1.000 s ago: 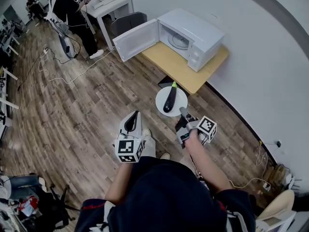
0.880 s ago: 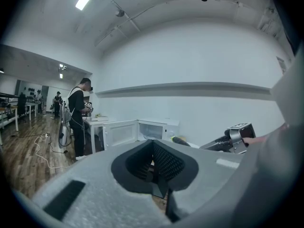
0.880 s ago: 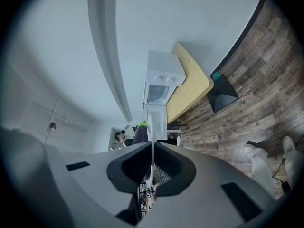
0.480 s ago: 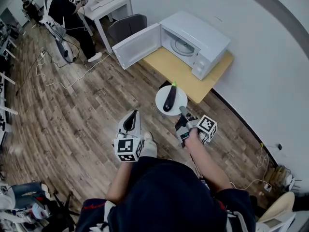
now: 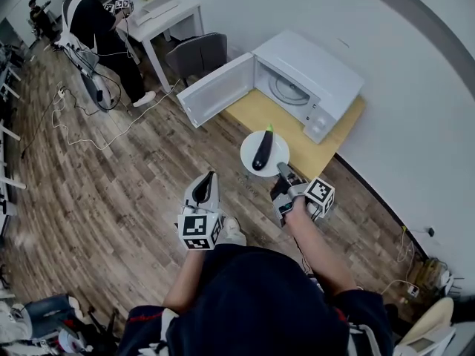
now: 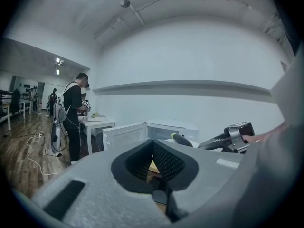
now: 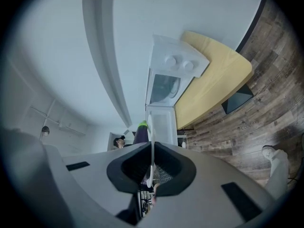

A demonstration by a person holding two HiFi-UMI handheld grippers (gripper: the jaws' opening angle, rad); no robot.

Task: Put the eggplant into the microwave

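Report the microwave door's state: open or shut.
Open. The door stands swung out left of the microwave, leaving the glass turntable inside in plain view.

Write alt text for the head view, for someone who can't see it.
Seen from above, a person's right gripper holds a white plate by its rim, an eggplant lying on it, near an open microwave on a yellow table. The left gripper holds nothing.

Your right hand-held gripper (image 5: 282,173) pinches the rim of a white plate (image 5: 277,150); the eggplant (image 5: 262,150) lies on it, just ahead, the open microwave (image 5: 319,80) on the tabletop (image 5: 273,117) beyond.
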